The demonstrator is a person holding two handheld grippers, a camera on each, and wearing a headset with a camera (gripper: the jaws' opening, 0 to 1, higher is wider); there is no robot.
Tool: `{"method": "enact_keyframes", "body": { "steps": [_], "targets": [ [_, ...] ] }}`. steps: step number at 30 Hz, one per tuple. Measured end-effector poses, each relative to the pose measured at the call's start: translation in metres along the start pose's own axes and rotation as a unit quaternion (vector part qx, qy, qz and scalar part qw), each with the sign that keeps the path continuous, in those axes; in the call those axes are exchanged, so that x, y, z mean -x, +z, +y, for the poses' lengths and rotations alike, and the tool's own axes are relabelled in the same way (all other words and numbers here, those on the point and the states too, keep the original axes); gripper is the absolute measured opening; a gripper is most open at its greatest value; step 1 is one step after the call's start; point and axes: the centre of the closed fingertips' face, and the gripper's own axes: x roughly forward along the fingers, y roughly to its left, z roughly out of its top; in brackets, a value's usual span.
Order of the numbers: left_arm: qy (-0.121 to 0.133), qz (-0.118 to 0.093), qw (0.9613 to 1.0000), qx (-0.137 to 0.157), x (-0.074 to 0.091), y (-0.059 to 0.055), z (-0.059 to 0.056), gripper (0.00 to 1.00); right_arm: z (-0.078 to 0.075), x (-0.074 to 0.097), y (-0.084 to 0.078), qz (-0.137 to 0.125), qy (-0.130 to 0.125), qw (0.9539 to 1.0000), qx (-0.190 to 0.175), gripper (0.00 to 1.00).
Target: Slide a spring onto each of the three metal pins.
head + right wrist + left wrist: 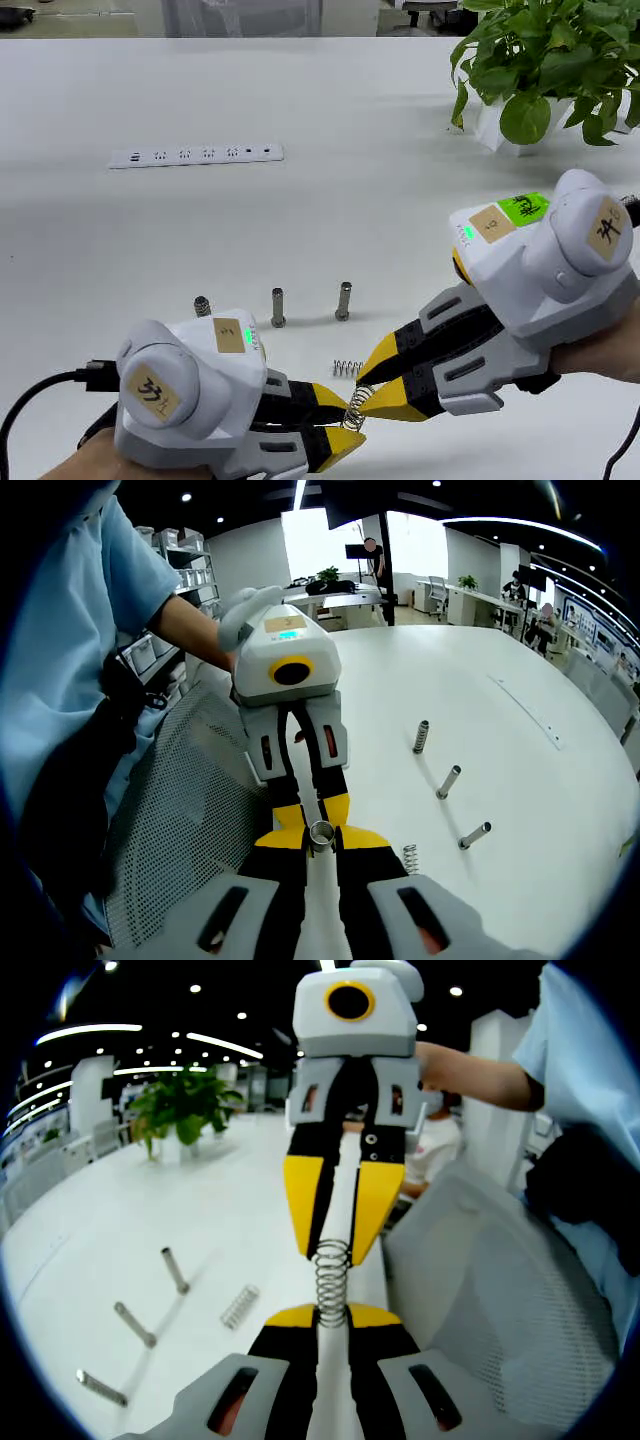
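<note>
Three metal pins stand in a row on the white table [300, 120]. The left pin [203, 306] carries a spring; the middle pin [278, 307] and right pin [343, 300] are bare. A loose spring [347, 368] lies in front of the right pin. Near the front edge my left gripper [350, 421] and right gripper [358, 394] meet tip to tip, both shut on one held spring [355, 407]. In the left gripper view this held spring [330, 1280] runs between my own tips and the right gripper [335, 1250]. The right gripper view looks down the held spring's end [320, 835].
A white power strip [196, 155] lies beyond the pins. A potted plant [540, 60] stands at the back right. A black cable [40, 395] trails from the left gripper. A grey mesh chair [480, 1300] sits just off the table's near edge.
</note>
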Motion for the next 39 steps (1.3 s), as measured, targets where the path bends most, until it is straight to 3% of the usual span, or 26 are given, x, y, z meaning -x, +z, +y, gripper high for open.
{"method": "enact_keyframes", "body": {
  "steps": [14, 22, 24, 26, 29, 31, 36, 39],
  "targets": [
    [0.0, -0.003, 1.0, 0.0, 0.002, 0.001, -0.001, 0.09, 0.0, 0.002, 0.0, 0.008, 0.004, 0.9999, 0.006, 0.12],
    [-0.002, 0.009, 0.9999, -0.007, 0.008, -0.002, -0.003, 0.09, 0.002, 0.001, 0.0, 0.012, 0.011, 0.9998, 0.013, 0.13],
    [-0.002, 0.011, 0.9999, -0.009, 0.009, -0.003, -0.003, 0.09, 0.003, 0.001, 0.002, 0.008, 0.012, 0.9998, 0.012, 0.16],
    [-0.005, 0.012, 0.9999, -0.008, 0.01, -0.003, -0.005, 0.09, 0.0, 0.001, 0.007, -0.004, 0.01, 0.9999, 0.007, 0.25],
    [-0.002, 0.018, 0.9997, -0.016, 0.011, -0.003, -0.005, 0.09, -0.002, 0.0, 0.011, -0.006, 0.014, 0.9998, 0.01, 0.25],
    [0.007, 0.014, 0.9998, -0.012, 0.013, -0.003, -0.002, 0.09, -0.001, -0.003, 0.012, 0.011, 0.022, 0.9994, 0.023, 0.26],
    [0.012, 0.021, 0.9996, -0.014, 0.015, -0.006, 0.001, 0.09, -0.001, -0.006, 0.022, 0.017, 0.031, 0.9979, 0.054, 0.27],
    [0.017, 0.021, 0.9995, -0.017, 0.016, -0.005, 0.003, 0.09, -0.007, -0.004, 0.022, 0.042, 0.029, 0.9951, 0.084, 0.27]
  ]
}}
